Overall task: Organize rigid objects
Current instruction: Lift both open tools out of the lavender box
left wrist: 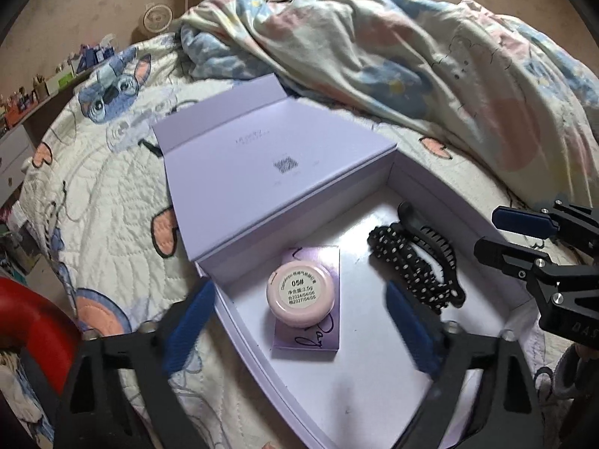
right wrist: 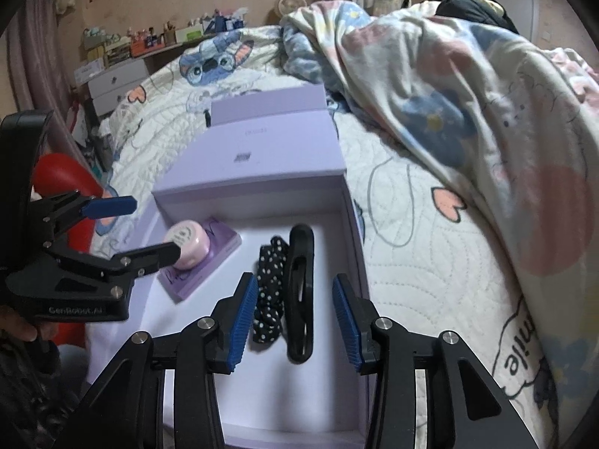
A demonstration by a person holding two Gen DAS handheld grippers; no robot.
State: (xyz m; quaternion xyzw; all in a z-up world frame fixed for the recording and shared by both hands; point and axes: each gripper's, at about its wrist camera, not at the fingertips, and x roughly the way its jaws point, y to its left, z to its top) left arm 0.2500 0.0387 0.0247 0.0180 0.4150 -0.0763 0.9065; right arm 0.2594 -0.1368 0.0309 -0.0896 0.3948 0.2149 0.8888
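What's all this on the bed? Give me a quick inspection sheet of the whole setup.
Surface: quilted cartoon bedspread.
Job's things: open lilac box holding a pink round jar on a purple card, a polka-dot scrunchie and a black hair clip.
Clutter: rumpled blanket.
Grippers: left gripper open around the jar; right gripper open over the clip and scrunchie.
Cables: nothing seen.
Surroundings: drawers, small fan.

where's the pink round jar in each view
Left wrist: pink round jar sits low centre, on a purple card, between the open fingers.
Right wrist: pink round jar is left of centre, partly behind the left gripper.
Shared landmark: the black hair clip to its right in the lilac box.
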